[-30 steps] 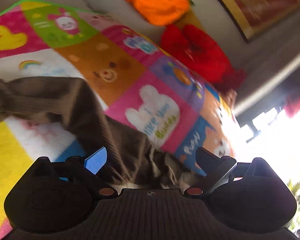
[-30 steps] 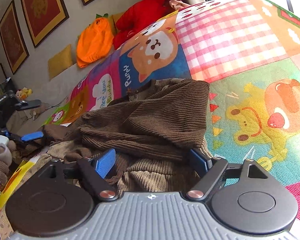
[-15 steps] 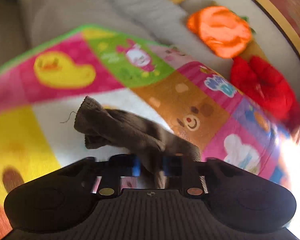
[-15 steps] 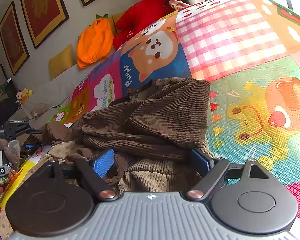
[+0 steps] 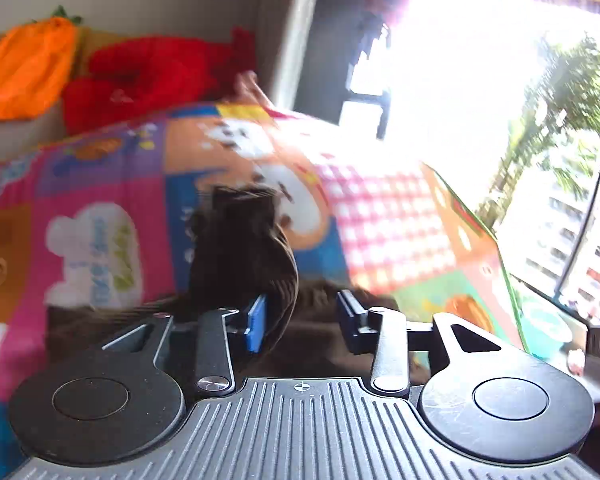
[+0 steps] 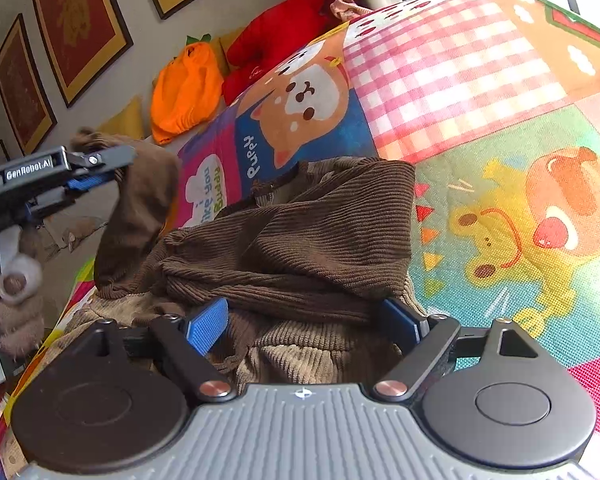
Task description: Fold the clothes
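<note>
A brown corduroy garment (image 6: 300, 240) lies bunched on a colourful cartoon play mat (image 6: 500, 160). Its sleeve (image 6: 140, 208) is lifted up and hangs by my left gripper (image 6: 92, 178), seen at the left of the right wrist view. In the left wrist view the sleeve (image 5: 244, 248) drapes against the left blue pad, with my left gripper (image 5: 300, 318) part open; the frame is blurred. My right gripper (image 6: 304, 320) is open, low over the near edge of the garment, its blue pads on either side of the heap and holding nothing.
An orange cushion (image 6: 184, 92) and a red plush cushion (image 6: 280, 44) lie against the wall behind the mat. Framed pictures (image 6: 72, 28) hang above. A bright window (image 5: 480, 120) stands to the right. A teddy (image 6: 16, 288) sits at the left.
My left gripper closed on the sleeve, lifted it and swung right toward the garment's body; its jaws now stand wider apart. My right gripper stayed put.
</note>
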A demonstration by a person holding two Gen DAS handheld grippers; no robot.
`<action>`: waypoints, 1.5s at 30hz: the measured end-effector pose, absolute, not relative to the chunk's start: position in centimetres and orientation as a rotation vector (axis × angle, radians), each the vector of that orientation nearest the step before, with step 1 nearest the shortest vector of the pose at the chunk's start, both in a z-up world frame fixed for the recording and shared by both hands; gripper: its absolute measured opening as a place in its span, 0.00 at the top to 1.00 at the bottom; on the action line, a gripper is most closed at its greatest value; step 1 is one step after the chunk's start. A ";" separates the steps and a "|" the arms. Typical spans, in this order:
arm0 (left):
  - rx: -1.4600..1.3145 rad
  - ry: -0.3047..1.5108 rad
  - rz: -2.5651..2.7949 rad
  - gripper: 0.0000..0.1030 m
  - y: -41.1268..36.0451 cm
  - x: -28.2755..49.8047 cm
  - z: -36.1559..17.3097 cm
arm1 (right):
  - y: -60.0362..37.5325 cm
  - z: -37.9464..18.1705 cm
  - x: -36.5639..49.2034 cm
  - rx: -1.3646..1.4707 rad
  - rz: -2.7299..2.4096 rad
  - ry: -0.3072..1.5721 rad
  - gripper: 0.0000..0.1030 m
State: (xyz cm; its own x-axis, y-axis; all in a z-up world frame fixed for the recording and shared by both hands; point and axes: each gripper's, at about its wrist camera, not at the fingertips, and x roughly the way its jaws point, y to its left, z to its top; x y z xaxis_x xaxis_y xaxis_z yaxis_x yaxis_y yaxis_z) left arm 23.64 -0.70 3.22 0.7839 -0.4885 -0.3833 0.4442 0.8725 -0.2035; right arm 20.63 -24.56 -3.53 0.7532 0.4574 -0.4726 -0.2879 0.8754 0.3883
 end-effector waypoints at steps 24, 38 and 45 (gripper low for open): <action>-0.249 0.592 -0.195 0.01 11.7 17.9 -1.1 | -17.0 -0.5 29.6 0.188 0.452 0.631 0.82; -0.295 0.638 -0.424 0.00 9.3 19.8 2.8 | -20.8 -1.5 26.9 -0.020 0.338 0.628 0.70; -0.390 0.617 -0.531 0.00 8.4 26.7 3.9 | -21.0 2.4 26.0 0.001 0.429 0.496 0.68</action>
